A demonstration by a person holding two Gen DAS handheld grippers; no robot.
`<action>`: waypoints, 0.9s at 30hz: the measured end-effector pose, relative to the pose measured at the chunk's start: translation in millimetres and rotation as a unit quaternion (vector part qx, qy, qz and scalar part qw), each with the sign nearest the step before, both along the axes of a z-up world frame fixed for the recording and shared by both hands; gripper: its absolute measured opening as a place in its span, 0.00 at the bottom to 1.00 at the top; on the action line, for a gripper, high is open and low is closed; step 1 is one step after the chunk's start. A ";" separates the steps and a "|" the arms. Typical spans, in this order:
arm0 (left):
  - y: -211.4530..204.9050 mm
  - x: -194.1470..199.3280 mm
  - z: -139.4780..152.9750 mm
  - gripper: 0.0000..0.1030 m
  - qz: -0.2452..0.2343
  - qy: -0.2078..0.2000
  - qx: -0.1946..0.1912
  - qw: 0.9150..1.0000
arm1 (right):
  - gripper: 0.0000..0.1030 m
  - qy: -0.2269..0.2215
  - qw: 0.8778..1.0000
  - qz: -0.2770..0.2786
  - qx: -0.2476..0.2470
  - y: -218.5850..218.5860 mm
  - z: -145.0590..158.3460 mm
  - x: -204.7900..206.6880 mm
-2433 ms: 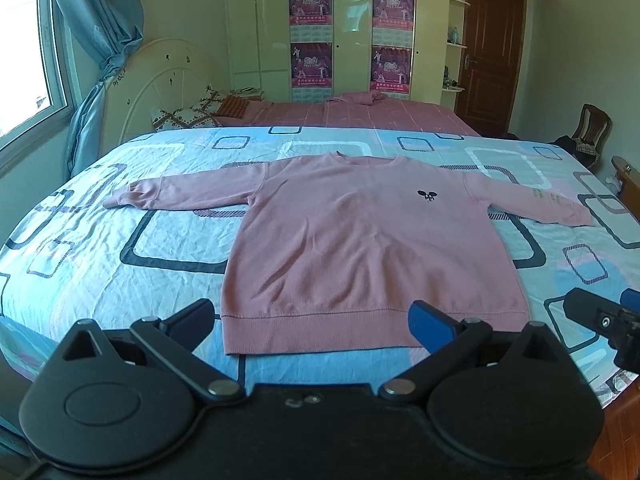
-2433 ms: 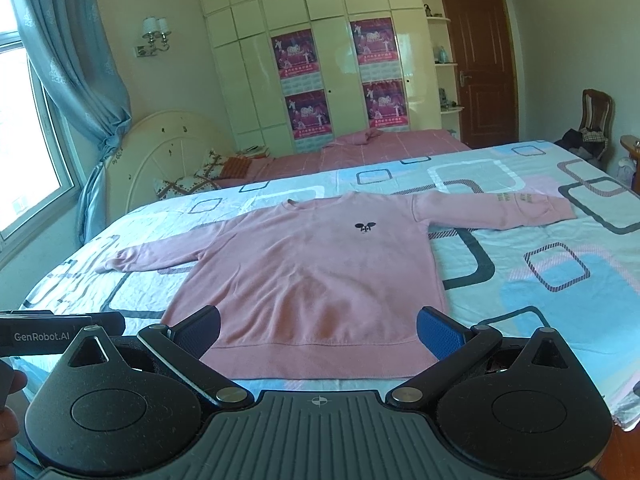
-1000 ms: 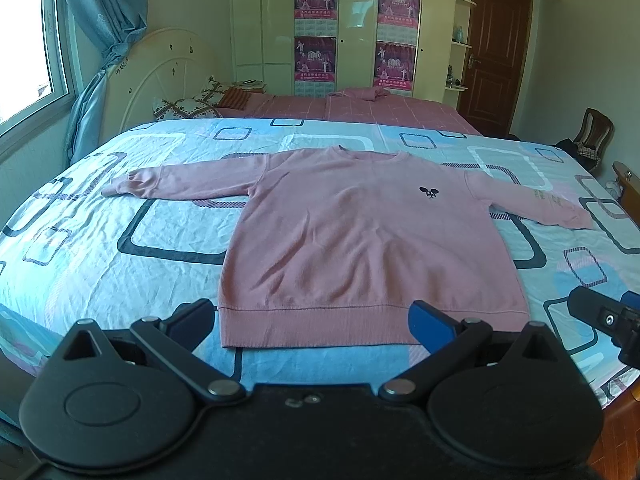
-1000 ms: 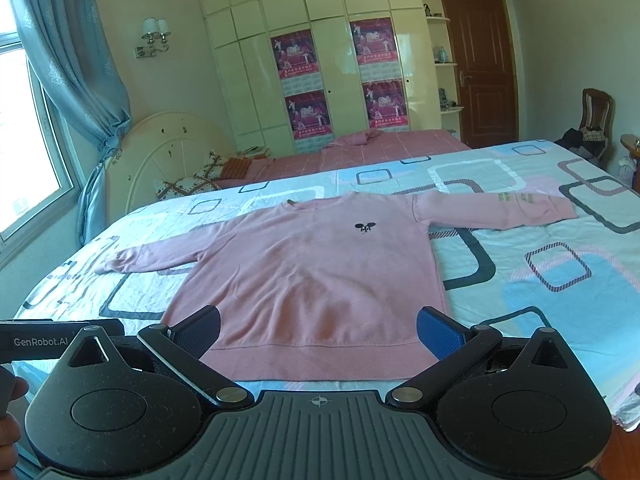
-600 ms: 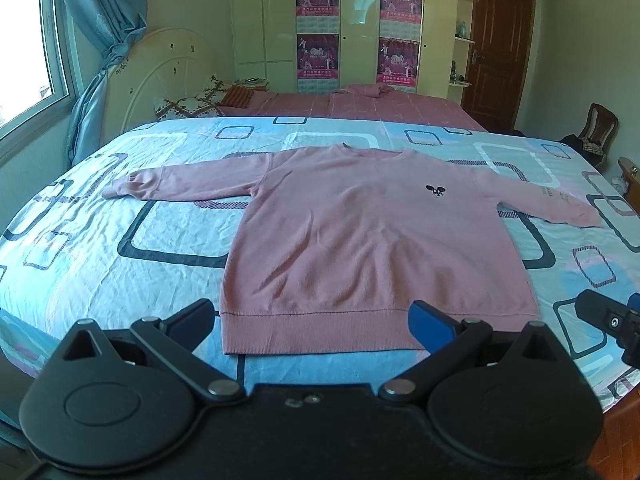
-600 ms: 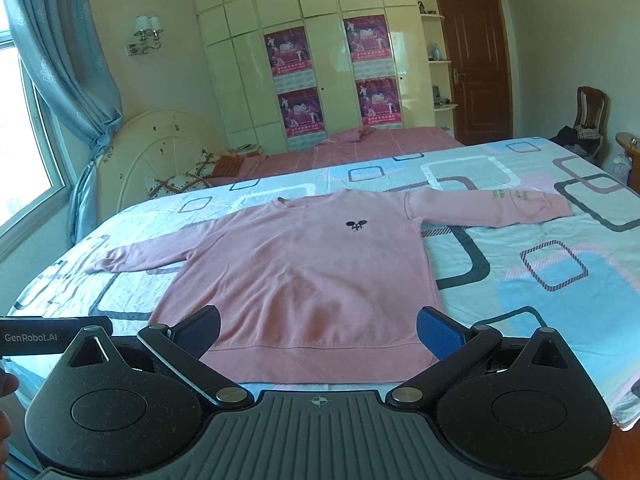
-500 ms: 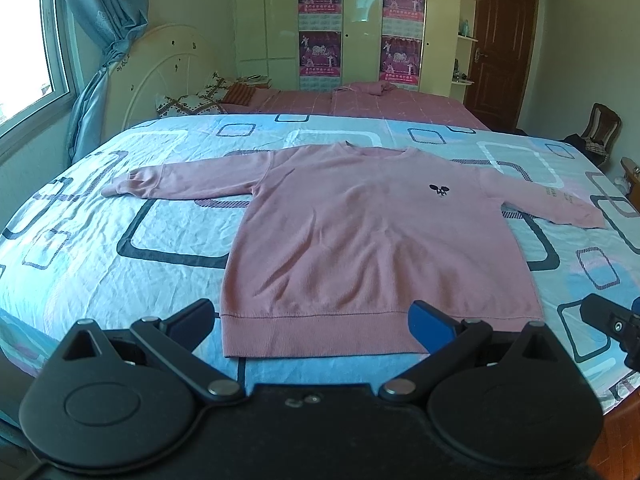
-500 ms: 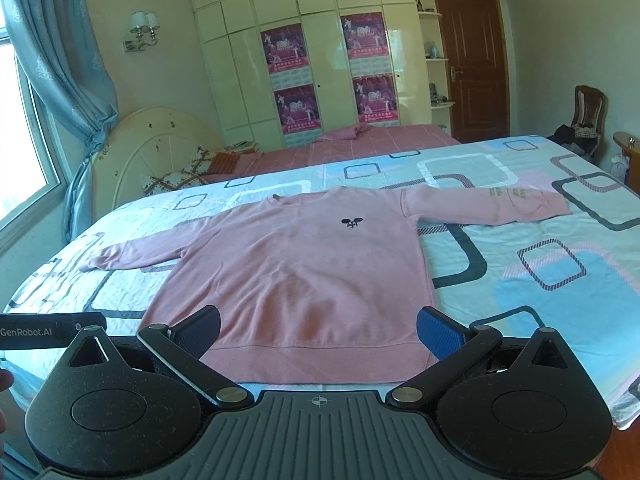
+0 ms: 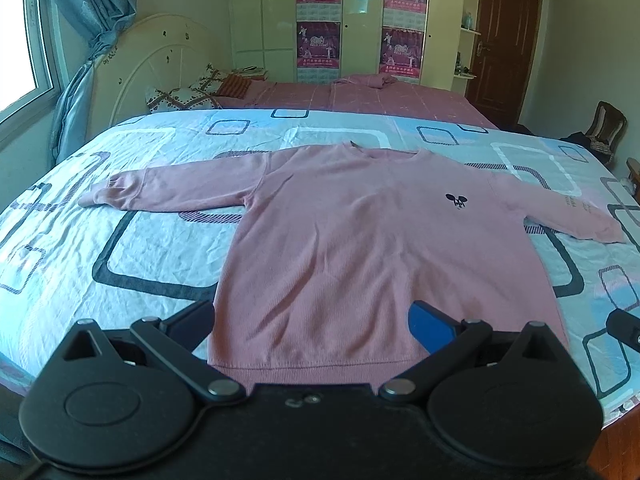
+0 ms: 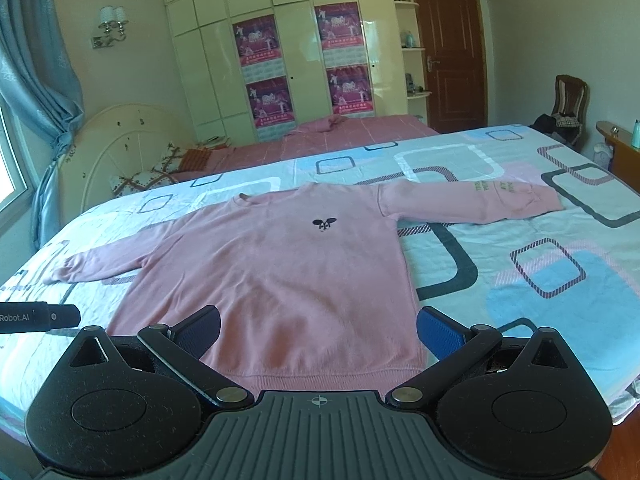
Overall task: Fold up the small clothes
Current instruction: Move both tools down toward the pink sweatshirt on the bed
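Observation:
A pink long-sleeved sweatshirt [image 9: 360, 248] lies flat and face up on the bed, both sleeves spread out, a small dark emblem on its chest. It also shows in the right wrist view [image 10: 288, 280]. My left gripper [image 9: 314, 326] is open and empty, hovering just above the hem. My right gripper [image 10: 320, 332] is open and empty, also over the hem, a little further right. The left sleeve cuff [image 9: 100, 194] and right sleeve cuff [image 10: 540, 200] lie flat on the sheet.
The bed sheet [image 9: 120, 256] is light blue with square patterns. A second bed with a pink cover [image 9: 340, 94] stands behind. A headboard [image 9: 152, 68], wardrobe with posters [image 10: 304, 60], a door [image 10: 452, 48] and a chair [image 10: 568, 104] line the room.
Both grippers have moved forward and lower toward the sweatshirt's hem, which now sits between the fingers of each. The sweatshirt has not moved.

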State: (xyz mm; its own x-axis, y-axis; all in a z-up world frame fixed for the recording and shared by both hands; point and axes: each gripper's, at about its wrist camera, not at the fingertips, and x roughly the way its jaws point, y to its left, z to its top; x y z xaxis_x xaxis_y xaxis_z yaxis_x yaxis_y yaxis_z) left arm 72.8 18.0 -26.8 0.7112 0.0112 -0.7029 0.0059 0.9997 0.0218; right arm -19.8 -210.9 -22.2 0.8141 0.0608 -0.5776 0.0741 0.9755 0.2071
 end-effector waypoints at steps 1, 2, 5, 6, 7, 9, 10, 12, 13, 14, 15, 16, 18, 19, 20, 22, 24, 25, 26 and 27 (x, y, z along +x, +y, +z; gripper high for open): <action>0.9 7.7 -1.4 0.99 -0.001 0.001 0.000 1.000 | 1.00 0.001 1.000 -0.001 0.002 -0.7 -1.5 7.2; 1.9 15.4 -2.8 0.99 -0.001 0.002 0.000 1.000 | 1.00 0.003 1.000 -0.002 0.004 -0.8 -3.1 13.8; 6.1 41.5 -6.7 0.99 -0.005 0.002 -0.001 1.000 | 1.00 0.009 1.000 -0.010 0.004 -0.7 -8.5 36.7; 8.1 50.8 -8.3 0.99 -0.007 0.003 -0.003 1.000 | 1.00 0.011 1.000 -0.013 0.004 -0.3 -9.9 44.2; 9.1 59.8 -10.1 0.99 -0.009 0.003 -0.005 1.000 | 1.00 0.012 1.000 -0.017 0.004 -0.2 -10.9 51.0; 10.8 78.2 -13.7 0.99 -0.016 0.005 -0.006 1.000 | 1.00 0.015 1.000 -0.023 0.006 1.2 -13.2 65.7; 11.3 87.0 -15.2 0.99 -0.021 0.007 -0.006 1.000 | 1.00 0.016 1.000 -0.026 0.007 1.8 -13.9 72.5; 12.8 102.8 -18.0 0.99 -0.034 0.006 -0.001 0.999 | 1.00 0.019 0.999 -0.036 0.005 3.0 -14.2 86.8; 13.1 110.3 -19.4 0.99 -0.041 0.004 0.003 0.999 | 1.00 0.020 0.999 -0.040 0.004 4.0 -14.3 93.2; 13.7 117.8 -20.9 0.99 -0.047 0.004 0.005 0.999 | 1.00 0.021 0.999 -0.045 0.002 4.9 -14.3 100.4; 14.8 125.3 -22.4 0.99 -0.052 0.005 0.005 0.999 | 1.00 0.021 0.999 -0.048 0.000 6.1 -14.3 106.6; 16.3 132.7 -24.1 0.99 -0.055 0.007 0.002 0.998 | 1.00 0.020 0.998 -0.052 -0.003 7.4 -14.4 112.4; 19.5 146.1 -27.5 0.99 -0.059 0.011 -0.009 0.998 | 1.00 0.020 0.998 -0.059 -0.007 9.0 -14.8 124.3; 21.0 151.8 -29.2 0.99 -0.060 0.012 -0.014 0.998 | 1.00 0.018 0.998 -0.065 -0.008 8.9 -14.9 131.0; 21.7 156.8 -30.9 0.99 -0.060 0.011 -0.017 0.998 | 1.00 0.017 0.997 -0.072 -0.010 9.1 -14.8 136.1; 22.7 167.8 -34.7 0.99 -0.059 0.011 -0.020 0.998 | 1.00 0.013 0.997 -0.077 -0.008 7.4 -15.4 143.9; 23.8 178.4 -38.2 0.99 -0.057 0.014 -0.024 0.998 | 1.00 0.013 0.997 -0.081 -0.007 3.7 -17.0 151.0; 23.5 182.6 -39.9 0.99 -0.056 0.015 -0.027 0.998 | 1.00 0.014 0.997 -0.082 -0.008 1.3 -18.5 155.0; 22.9 187.8 -41.6 0.99 -0.055 0.016 -0.028 0.998 | 1.00 0.016 0.996 -0.083 -0.007 -1.5 -20.3 159.5; 21.6 191.4 -43.3 0.99 -0.054 0.017 -0.030 0.998 | 1.00 0.017 0.996 -0.085 -0.007 -5.1 -21.8 162.8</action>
